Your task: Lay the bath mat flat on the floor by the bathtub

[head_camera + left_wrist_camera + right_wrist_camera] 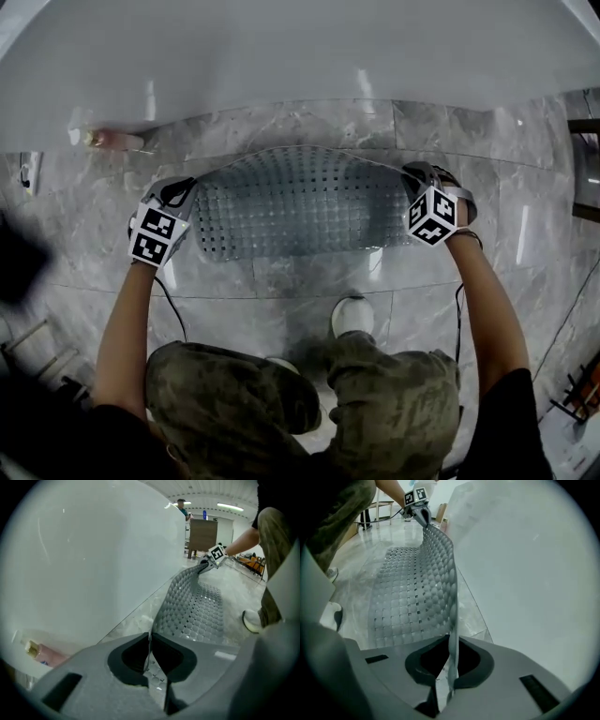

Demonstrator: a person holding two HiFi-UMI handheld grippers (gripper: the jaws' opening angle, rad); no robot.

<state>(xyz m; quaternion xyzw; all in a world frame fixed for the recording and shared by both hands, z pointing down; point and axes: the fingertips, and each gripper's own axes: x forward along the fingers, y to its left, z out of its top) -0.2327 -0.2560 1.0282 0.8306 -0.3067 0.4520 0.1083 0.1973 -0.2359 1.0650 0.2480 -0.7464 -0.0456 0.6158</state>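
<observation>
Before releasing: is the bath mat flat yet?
Not yet: the bath mat is spread, but left gripper and right gripper hold its tub-side edge raised.

Bathtub (281,47) mostly beyond top edge

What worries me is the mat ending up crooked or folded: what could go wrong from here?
Both the left tool and right tool pinch only the thin edge of the bath mat; one slipping would drop it skewed. The far edge stands raised beside the bathtub and may land curled against it. The shoe close to the near edge could step on it.
</observation>
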